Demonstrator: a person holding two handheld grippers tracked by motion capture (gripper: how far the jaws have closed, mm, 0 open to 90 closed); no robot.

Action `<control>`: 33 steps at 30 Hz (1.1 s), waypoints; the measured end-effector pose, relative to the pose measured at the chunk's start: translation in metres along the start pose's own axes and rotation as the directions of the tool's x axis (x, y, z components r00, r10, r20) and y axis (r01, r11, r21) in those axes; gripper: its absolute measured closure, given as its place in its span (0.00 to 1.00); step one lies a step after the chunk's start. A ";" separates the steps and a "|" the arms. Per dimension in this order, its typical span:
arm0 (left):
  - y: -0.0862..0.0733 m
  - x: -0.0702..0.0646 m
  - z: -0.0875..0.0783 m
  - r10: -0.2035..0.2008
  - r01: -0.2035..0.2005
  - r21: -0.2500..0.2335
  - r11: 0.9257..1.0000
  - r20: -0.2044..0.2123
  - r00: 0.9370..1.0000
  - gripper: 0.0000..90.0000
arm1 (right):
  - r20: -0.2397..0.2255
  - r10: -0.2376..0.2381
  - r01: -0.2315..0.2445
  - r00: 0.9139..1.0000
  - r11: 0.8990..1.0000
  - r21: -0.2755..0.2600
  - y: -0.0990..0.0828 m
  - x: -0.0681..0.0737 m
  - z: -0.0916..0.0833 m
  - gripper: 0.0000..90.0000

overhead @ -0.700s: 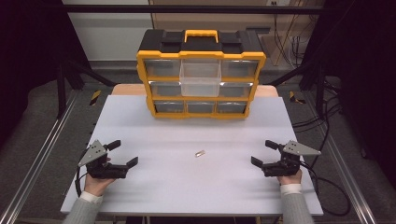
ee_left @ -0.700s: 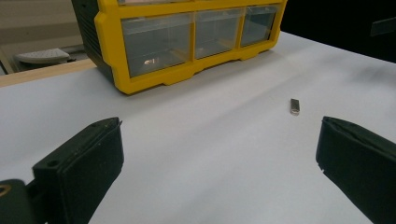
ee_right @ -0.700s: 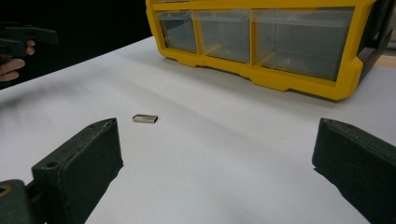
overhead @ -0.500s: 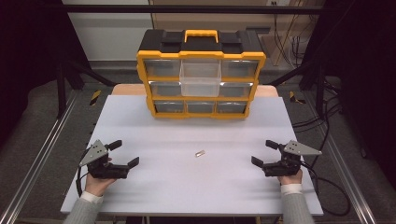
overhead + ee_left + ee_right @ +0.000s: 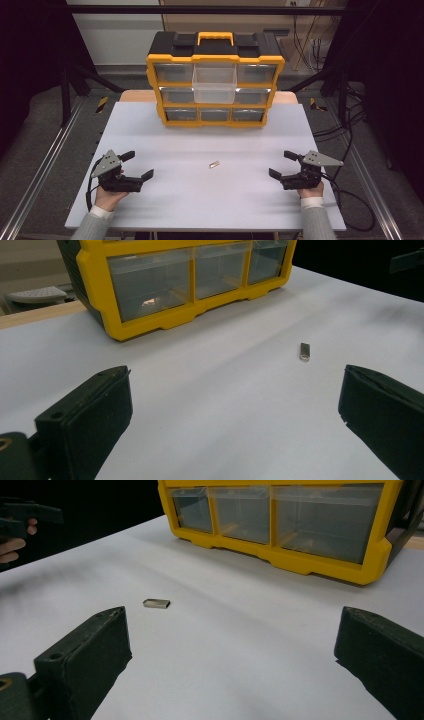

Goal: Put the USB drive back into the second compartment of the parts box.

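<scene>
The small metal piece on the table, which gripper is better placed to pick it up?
Roughly even. The metal piece lies between the open left gripper and open right gripper; right probably has a slight edge, looking marginally nearer.

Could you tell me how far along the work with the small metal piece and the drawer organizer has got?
One middle drawer of the yellow organizer already stands pulled out. Nothing is in hand: the left gripper and right gripper rest open near the table's front corners. The small metal piece lies untouched between them, so picking it up and putting it away probably remains.

Left gripper [image 5: 138, 166] and right gripper [image 5: 282, 164], jaws wide apart.
</scene>
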State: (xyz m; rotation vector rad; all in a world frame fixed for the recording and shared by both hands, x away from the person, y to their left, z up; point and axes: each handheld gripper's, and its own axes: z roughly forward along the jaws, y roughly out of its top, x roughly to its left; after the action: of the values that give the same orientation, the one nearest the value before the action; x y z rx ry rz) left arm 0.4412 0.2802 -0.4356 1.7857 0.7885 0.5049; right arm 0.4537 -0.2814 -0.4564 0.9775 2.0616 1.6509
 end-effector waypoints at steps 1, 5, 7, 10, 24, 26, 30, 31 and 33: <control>0.000 -0.001 0.001 0.002 -0.002 0.002 1.000 0.002 1.000 0.01 | 0.000 0.000 0.000 1.000 1.000 -0.001 0.000 0.000 0.000 0.02; 0.002 -0.004 0.005 0.003 -0.003 0.009 1.000 0.005 1.000 0.01 | 0.001 0.002 -0.002 1.000 1.000 -0.001 0.000 0.000 0.000 0.02; 0.003 -0.006 0.006 0.007 -0.007 0.015 1.000 0.009 1.000 0.01 | 0.001 0.001 -0.001 1.000 1.000 -0.002 0.000 0.000 0.000 0.02; 0.005 -0.008 0.007 0.004 -0.005 0.019 1.000 0.014 1.000 0.01 | -0.005 -0.006 0.006 1.000 1.000 -0.001 0.000 0.000 0.000 0.02; 0.020 -0.017 0.018 0.014 -0.015 0.039 0.999 0.028 1.000 0.01 | -0.008 -0.009 0.009 1.000 1.000 -0.002 0.000 0.000 -0.001 0.02; 0.021 -0.018 0.019 0.017 -0.018 0.039 0.999 0.031 0.999 0.01 | -0.010 -0.008 0.008 1.000 1.000 0.000 0.000 0.000 -0.001 0.02; 0.026 -0.019 0.020 0.022 -0.024 0.036 0.999 0.036 0.999 0.01 | -0.012 -0.010 0.010 1.000 1.000 0.002 0.000 0.000 0.000 0.02; 0.027 -0.020 0.021 0.021 -0.023 0.034 0.999 0.037 0.999 0.01 | -0.011 -0.012 0.012 1.000 1.000 0.002 0.000 0.000 0.000 0.02; 0.031 -0.021 0.024 0.028 -0.029 0.034 0.999 0.041 0.999 0.01 | -0.013 -0.010 0.010 1.000 1.000 0.000 0.000 0.000 -0.001 0.02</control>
State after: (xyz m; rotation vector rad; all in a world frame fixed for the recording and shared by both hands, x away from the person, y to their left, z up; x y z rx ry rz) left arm 0.4513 0.2426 -0.4139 1.8357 0.7485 0.4745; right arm 0.4531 -0.2815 -0.4560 0.9572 2.0720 1.6558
